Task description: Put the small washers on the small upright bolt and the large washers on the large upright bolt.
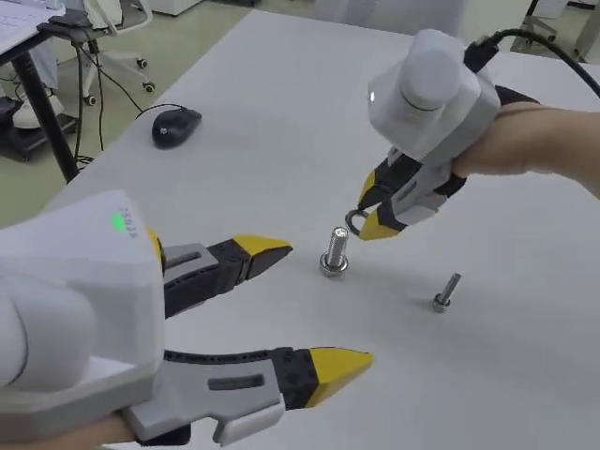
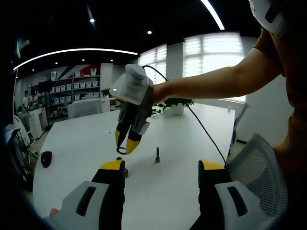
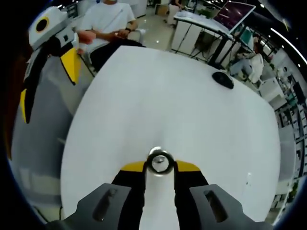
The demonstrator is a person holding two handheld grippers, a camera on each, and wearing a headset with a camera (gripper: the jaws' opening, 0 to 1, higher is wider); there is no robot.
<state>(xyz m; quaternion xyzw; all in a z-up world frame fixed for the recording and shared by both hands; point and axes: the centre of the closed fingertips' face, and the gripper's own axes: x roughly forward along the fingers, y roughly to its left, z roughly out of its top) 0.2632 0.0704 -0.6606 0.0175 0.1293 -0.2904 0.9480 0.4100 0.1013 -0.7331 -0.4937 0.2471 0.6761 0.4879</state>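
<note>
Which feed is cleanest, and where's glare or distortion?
Head view: even light, soft shadows, large upright steel bolt and small upright steel bolt sharp. Left gripper view: bright windows backlight the scene, ceiling lights bent by fisheye. Right gripper view: shiny metal ring washer crisp in yellow-tipped right gripper; white table's edge curves.

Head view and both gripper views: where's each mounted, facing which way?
Head view: on the headset, looking down at large bolt, left gripper, right gripper, right hand.
Left gripper view: on left gripper, across table at right gripper; own jaws, arm.
Right gripper view: on right gripper, along table; own jaws pinch washer.
Shared: the washer.
</note>
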